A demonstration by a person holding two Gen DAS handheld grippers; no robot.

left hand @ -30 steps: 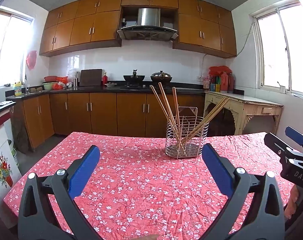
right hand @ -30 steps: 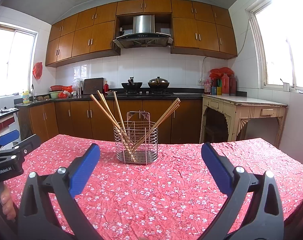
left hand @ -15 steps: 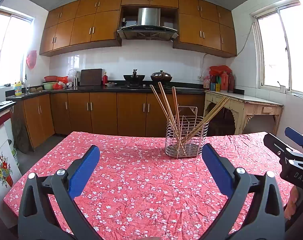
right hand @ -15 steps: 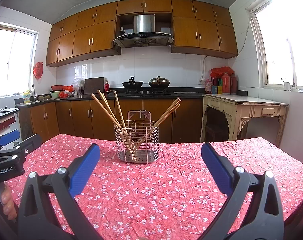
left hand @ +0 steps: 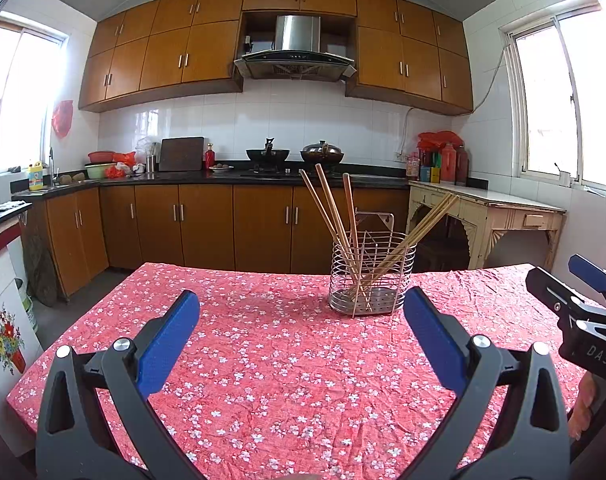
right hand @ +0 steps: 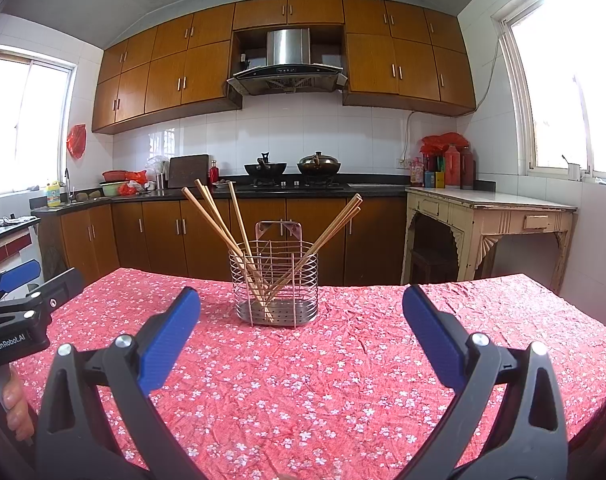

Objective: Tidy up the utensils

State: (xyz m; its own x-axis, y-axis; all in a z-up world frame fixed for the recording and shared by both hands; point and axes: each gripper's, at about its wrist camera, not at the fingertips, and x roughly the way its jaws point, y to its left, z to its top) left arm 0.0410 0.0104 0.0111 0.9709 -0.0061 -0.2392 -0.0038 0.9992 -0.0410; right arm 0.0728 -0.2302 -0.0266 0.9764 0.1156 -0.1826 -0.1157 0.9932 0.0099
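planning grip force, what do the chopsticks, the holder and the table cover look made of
Chopsticks: probably wood or bamboo, matte tan, no shine.
Utensil holder: metal wire, looks like polished steel or chrome, given its glinting rings and the perforated shiny tray at its base.
Tablecloth: thin red floral sheet, creased all over; whether fabric or plastic is unclear.

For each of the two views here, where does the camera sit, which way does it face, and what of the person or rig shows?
Left wrist: on the left gripper, facing across the table to the utensil basket; the right gripper shows at the right edge.
Right wrist: on the right gripper, same heading; the left gripper and a hand show at the left.
Shared: basket, chopsticks, tablecloth, kitchen.
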